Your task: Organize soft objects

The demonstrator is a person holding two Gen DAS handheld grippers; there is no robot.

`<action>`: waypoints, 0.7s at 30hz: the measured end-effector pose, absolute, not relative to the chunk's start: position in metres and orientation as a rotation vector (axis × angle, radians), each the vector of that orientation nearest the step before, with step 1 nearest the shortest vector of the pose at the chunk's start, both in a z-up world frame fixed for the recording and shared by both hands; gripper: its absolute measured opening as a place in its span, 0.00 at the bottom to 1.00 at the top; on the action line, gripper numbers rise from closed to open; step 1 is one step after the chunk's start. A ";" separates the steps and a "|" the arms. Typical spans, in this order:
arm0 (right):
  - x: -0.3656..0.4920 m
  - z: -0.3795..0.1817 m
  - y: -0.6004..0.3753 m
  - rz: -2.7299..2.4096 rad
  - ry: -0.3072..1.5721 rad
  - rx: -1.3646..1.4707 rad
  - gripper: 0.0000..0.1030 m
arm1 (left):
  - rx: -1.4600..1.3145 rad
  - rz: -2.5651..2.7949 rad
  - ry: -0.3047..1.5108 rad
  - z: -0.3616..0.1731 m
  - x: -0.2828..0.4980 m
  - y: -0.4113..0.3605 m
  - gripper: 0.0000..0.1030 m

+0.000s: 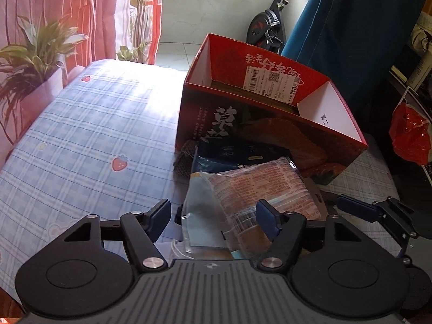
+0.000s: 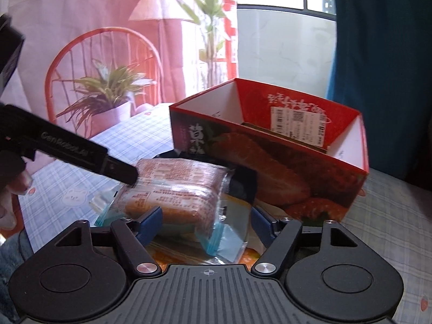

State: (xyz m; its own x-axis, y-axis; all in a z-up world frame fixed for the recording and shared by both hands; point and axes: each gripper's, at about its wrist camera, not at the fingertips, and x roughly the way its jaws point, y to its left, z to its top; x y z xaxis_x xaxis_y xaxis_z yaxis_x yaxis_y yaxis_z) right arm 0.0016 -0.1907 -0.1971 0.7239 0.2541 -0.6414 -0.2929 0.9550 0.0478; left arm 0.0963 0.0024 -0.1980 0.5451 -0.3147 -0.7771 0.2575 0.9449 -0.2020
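nearby, bare tablecloth (image 1: 89,135) beside box (image 1: 270,124)

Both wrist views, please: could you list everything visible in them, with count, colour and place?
box: one, red with strawberry print, open-topped, on the cloth, behind the packets
bread packet: one, clear wrap over orange-brown bread, in front of the box, between both grippers' fingers
dark packet: one, dark blue, under the bread packet, against the box
tablecloth: one, pale blue check with strawberries, covering the table
curtain: one, pink with printed chair, plant and lamp, behind the table
blue drape: one, right of the box
exercise bike: one, black, on the floor beyond
red bag: one, far right
left gripper: black, blue pads, straddling the bread packet
right gripper: likewise
hand: one, left edge of the right view
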 end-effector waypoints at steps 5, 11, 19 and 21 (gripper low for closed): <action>0.006 -0.203 -0.186 0.358 0.713 -0.074 0.60 | -0.105 -0.394 0.946 -0.203 0.101 -0.004 0.57; 0.013 -0.211 -0.185 0.391 0.731 -0.060 0.61 | -0.158 -0.469 0.971 -0.215 0.108 -0.009 0.56; 0.021 -0.218 -0.185 0.395 0.752 -0.041 0.61 | -0.244 -0.515 1.014 -0.228 0.117 -0.006 0.56; 0.022 -0.220 -0.186 0.390 0.755 -0.027 0.61 | -0.216 -0.531 0.997 -0.225 0.116 -0.010 0.52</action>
State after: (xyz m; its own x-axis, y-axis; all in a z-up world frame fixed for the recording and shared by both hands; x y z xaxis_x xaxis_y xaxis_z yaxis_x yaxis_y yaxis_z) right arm 0.0221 -0.1859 -0.2203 0.6603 0.3346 -0.6723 -0.3540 0.9282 0.1142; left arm 0.1162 -0.0104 -0.2254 0.4297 -0.5177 -0.7398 0.3250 0.8531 -0.4082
